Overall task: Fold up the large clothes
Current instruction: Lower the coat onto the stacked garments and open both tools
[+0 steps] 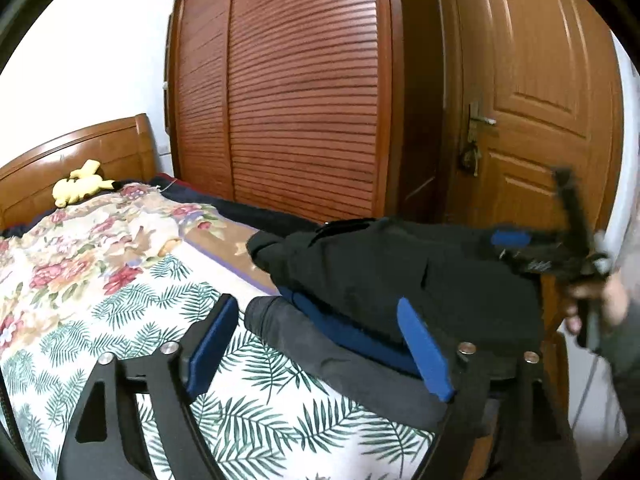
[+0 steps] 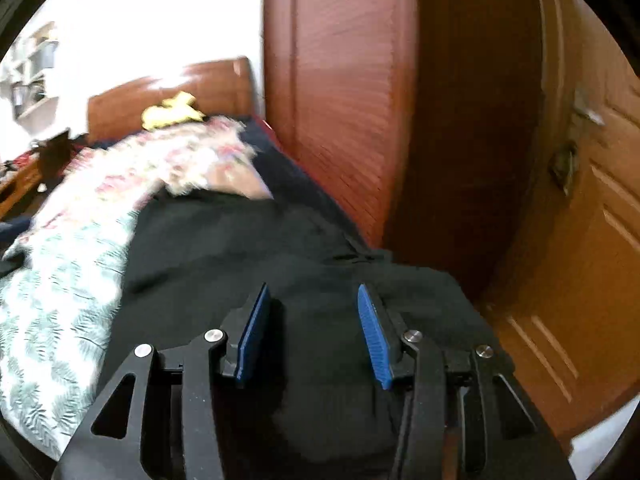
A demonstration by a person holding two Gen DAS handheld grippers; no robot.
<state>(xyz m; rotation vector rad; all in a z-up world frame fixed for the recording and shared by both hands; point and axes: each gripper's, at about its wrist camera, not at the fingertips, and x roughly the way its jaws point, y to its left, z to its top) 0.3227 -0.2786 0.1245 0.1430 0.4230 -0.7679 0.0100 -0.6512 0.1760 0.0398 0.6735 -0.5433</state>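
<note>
Left wrist view: the left gripper [image 1: 320, 332] has its blue pads spread wide, holding nothing, above a folded black garment [image 1: 400, 276] lying at the near right corner of the bed [image 1: 168, 300], atop grey and blue clothing [image 1: 320, 344]. The right gripper [image 2: 312, 328], held in a hand [image 1: 600, 300], hovers over the same garment, its pads partly apart and empty. A yellow plush toy [image 1: 80, 188] lies by the headboard.
</note>
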